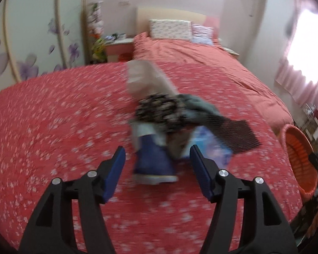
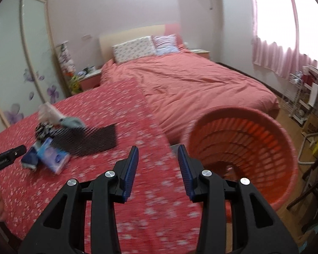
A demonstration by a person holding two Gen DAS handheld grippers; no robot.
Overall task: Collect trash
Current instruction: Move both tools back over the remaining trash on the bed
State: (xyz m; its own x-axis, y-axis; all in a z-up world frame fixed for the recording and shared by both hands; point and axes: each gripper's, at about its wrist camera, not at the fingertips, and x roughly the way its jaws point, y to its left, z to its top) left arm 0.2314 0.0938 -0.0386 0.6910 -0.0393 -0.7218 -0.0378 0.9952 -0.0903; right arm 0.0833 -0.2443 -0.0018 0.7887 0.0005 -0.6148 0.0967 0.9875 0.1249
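1. Trash is heaped in one small pile point(image 1: 169, 116) on the red flowered bedspread point(image 1: 53, 116), near the bed's foot: a dark mesh piece point(image 2: 89, 139), a blue-and-white packet point(image 2: 53, 158), a dark blue item point(image 1: 154, 158) and crumpled cloth-like scraps, blurred beyond closer naming.
2. The pile is kept together, so it can probably be cleared in a few grabs.
3. The left gripper point(image 1: 156, 163) is aimed at the pile's near edge; its jaws are spread wide and nothing is pinched, the dark blue item lying in line with the gap.
4. The right gripper point(image 2: 158, 163) is held partly open and empty over the bedspread's edge.
5. An orange slatted basket point(image 2: 265, 148) is seen just beside the bed, presumably placed there to receive the trash.
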